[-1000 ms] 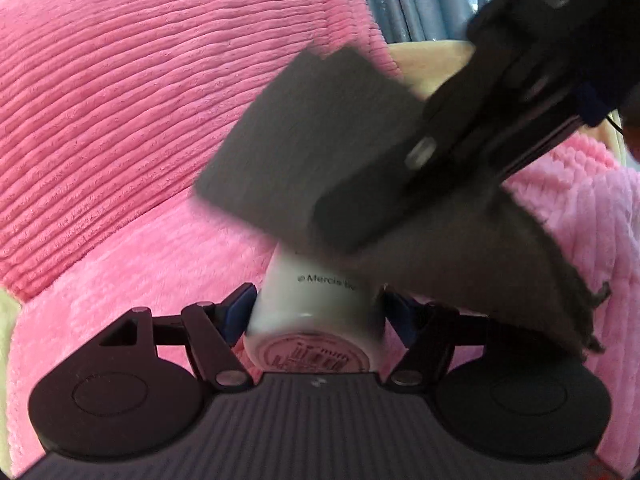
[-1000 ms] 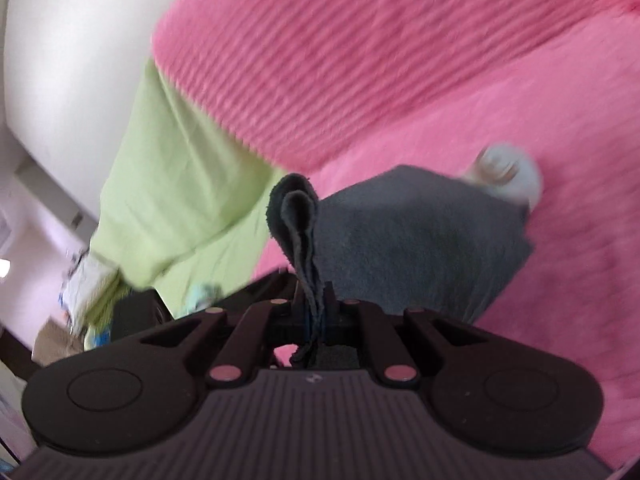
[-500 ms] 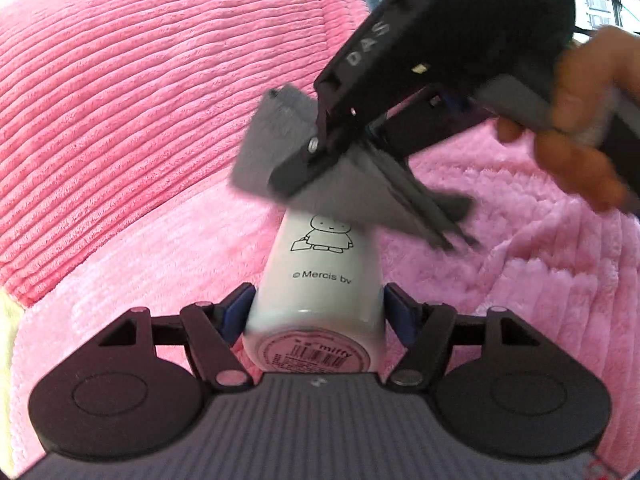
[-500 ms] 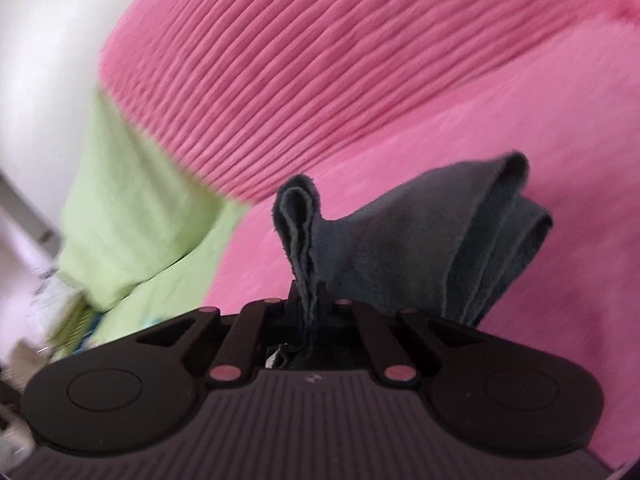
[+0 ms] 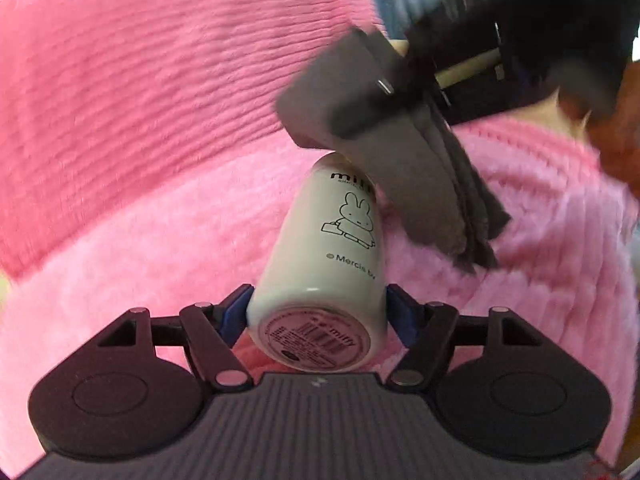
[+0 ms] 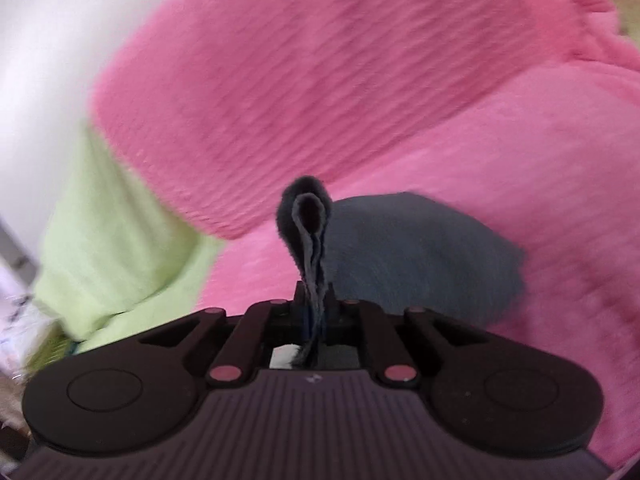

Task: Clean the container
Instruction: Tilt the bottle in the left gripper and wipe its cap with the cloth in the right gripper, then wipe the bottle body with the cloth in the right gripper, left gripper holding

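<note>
A white bottle (image 5: 336,248) with a line-drawn rabbit lies along my left gripper (image 5: 318,306), base toward the camera. The blue pads (image 5: 236,312) press its sides, though the jaws are easing open. A folded grey cloth (image 5: 420,188) hangs over the bottle's far end and right shoulder, pinched in my right gripper (image 5: 400,92), which comes in from the upper right. In the right wrist view the cloth (image 6: 420,256) loops up between that gripper's (image 6: 314,304) narrow jaws, which are opening slightly with the cloth still caught. The bottle is hidden there.
A pink ribbed blanket (image 5: 160,120) fills the background below and behind both grippers. A person's hand (image 5: 616,136) holds the right gripper's handle. Light green fabric (image 6: 108,240) and a white wall (image 6: 48,20) lie to the left in the right wrist view.
The right gripper and cloth slid from covering most of the bottle to its far end, baring the rabbit print and lettering. The bottle stayed in the left gripper.
</note>
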{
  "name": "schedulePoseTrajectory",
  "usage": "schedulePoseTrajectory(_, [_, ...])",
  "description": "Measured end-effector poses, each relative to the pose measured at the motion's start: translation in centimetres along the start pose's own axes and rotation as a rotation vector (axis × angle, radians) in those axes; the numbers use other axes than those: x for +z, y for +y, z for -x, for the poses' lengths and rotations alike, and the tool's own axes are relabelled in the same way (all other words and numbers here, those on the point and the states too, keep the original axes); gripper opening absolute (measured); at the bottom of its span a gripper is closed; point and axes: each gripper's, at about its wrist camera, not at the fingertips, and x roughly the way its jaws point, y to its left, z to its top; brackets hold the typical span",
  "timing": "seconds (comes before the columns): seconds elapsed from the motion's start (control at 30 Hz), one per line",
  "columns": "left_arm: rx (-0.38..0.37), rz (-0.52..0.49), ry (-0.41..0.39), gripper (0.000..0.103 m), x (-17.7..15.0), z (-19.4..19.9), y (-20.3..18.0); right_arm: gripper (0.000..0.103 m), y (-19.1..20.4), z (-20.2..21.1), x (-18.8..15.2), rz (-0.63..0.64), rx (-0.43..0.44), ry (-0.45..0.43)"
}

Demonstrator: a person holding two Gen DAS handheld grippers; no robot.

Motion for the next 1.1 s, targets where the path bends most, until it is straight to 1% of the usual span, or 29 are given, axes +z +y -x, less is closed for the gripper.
schedulePoseTrajectory(0.07, [0.018,-0.05,-0.003,0.072,-0.1,0.0,-0.5,0.005,1.2,0.1,-0.9,-0.005,0.095,0.04])
schedulePoseTrajectory(0.13, [0.036,-0.1,-0.004,0.072,-0.2,0.0,-1.0,0.005,2.0,-0.8,-2.0,-0.01,0.15,0.095])
schedulePoseTrajectory(0.23, [0.064,-0.168,-0.009,0.071,-0.4,-0.1,-1.8,0.005,1.5,-2.7,-2.9,-0.022,0.163,0.151])
schedulePoseTrajectory(0.37, [0.054,-0.165,-0.005,0.071,-0.6,-0.3,-1.5,0.0,0.0,-4.7,-2.7,-0.058,0.192,0.194])
schedulePoseTrajectory(0.43, [0.059,-0.175,-0.007,0.071,-0.7,-0.3,-1.7,0.0,-0.4,-5.1,-2.1,-0.052,0.18,0.196])
schedulePoseTrajectory(0.5, [0.065,-0.18,-0.011,0.071,-0.9,-0.5,-1.8,0.0,-0.3,-5.2,-1.7,-0.028,0.147,0.19])
schedulePoseTrajectory(0.57, [0.068,-0.181,-0.014,0.071,-1.1,-0.5,-1.8,0.0,-0.1,-5.2,-1.2,0.011,0.096,0.167])
schedulePoseTrajectory(0.63, [0.068,-0.181,-0.015,0.071,-1.1,-0.5,-1.9,0.0,-0.8,-5.5,-0.5,0.012,0.064,0.145])
schedulePoseTrajectory(0.8, [0.066,-0.18,-0.016,0.072,-1.0,-0.5,-1.9,0.0,-2.3,-5.2,1.2,0.023,-0.054,0.061])
schedulePoseTrajectory(0.9, [0.042,-0.129,0.008,0.073,-0.9,-0.3,-1.4,0.0,-3.1,-5.1,1.7,0.006,-0.091,0.03])
schedulePoseTrajectory(0.97, [-0.018,-0.019,0.05,0.072,-0.3,-0.7,0.1,0.0,-3.2,-4.8,1.7,0.004,-0.103,0.022])
schedulePoseTrajectory(1.03, [-0.094,0.112,0.079,0.072,-0.2,-0.8,1.5,0.0,-3.2,-4.6,1.6,0.004,-0.112,0.016])
schedulePoseTrajectory(1.1, [-0.124,0.152,0.082,0.072,-0.3,-0.8,1.8,0.001,-3.4,-4.0,1.3,-0.014,-0.113,0.006])
